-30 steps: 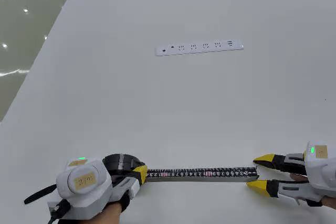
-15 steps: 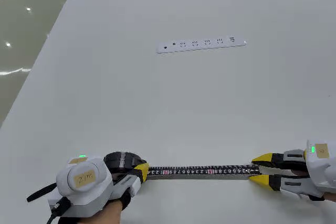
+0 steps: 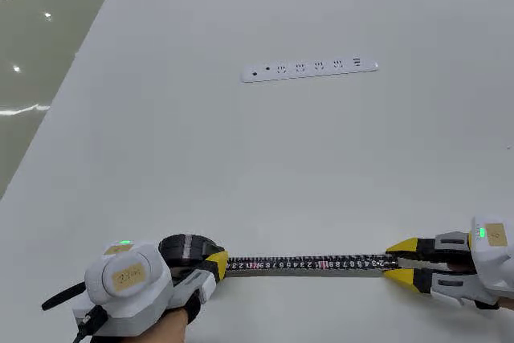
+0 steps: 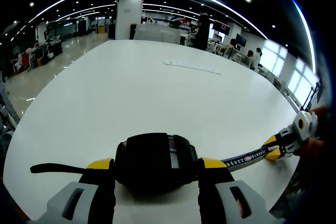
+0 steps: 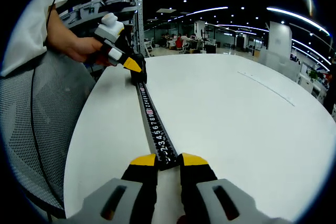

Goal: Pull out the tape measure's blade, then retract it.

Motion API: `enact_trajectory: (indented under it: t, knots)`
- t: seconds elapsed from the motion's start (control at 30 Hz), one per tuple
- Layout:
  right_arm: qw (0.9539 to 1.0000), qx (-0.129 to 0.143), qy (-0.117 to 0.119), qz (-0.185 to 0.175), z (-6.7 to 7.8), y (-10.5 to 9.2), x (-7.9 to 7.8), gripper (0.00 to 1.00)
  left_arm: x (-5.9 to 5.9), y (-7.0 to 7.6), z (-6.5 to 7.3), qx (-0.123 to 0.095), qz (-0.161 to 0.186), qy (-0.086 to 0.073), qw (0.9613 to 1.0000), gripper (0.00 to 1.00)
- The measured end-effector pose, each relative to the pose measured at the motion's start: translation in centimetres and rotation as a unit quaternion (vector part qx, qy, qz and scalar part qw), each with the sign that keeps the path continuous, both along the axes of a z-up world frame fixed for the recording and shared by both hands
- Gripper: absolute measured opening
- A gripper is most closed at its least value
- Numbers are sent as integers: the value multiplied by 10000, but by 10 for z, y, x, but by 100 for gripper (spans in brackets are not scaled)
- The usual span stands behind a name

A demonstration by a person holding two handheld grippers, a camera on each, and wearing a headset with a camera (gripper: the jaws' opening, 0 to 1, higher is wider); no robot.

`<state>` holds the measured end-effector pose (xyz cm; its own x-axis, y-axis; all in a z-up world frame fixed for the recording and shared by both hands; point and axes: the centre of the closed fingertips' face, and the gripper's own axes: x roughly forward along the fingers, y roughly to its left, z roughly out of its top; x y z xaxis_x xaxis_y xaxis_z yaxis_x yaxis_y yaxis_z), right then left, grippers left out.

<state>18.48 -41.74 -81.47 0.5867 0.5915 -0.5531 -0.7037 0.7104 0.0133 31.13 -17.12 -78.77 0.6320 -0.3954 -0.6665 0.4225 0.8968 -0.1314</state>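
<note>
A black tape measure case (image 3: 186, 248) sits near the table's front edge, and my left gripper (image 3: 210, 270) is shut on it; in the left gripper view the case (image 4: 156, 160) is squeezed between the yellow-tipped fingers. Its dark blade (image 3: 309, 263) with white numbers lies flat on the table, running right to my right gripper (image 3: 399, 261). That gripper is shut on the blade's end. In the right gripper view the blade (image 5: 153, 124) stretches from the closed yellow tips (image 5: 168, 159) back to the case (image 5: 138, 72) in the left gripper.
A white power strip (image 3: 309, 69) lies flat farther back on the white table (image 3: 265, 166). The table's left edge (image 3: 56, 90) drops to a glossy floor. A mesh chair back (image 5: 37, 129) stands left of the table in the right gripper view.
My right gripper has closed from open onto the end of the blade. The left gripper and case have stayed where they were.
</note>
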Motion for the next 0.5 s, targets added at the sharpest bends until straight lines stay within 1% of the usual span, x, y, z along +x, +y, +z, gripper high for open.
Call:
enact_trajectory:
  t: [0.2,0.3,0.5]
  knots:
    - [10000,19,-6,-21,1,0,1,15,0,0,-1,52,-7,-38,10000,62]
    - [10000,31,-8,-24,1,-1,2,15,-1,0,-2,131,-67,-60,9999,62]
    - [10000,32,-13,-24,2,0,1,14,-1,0,-3,126,-38,-25,9999,62]
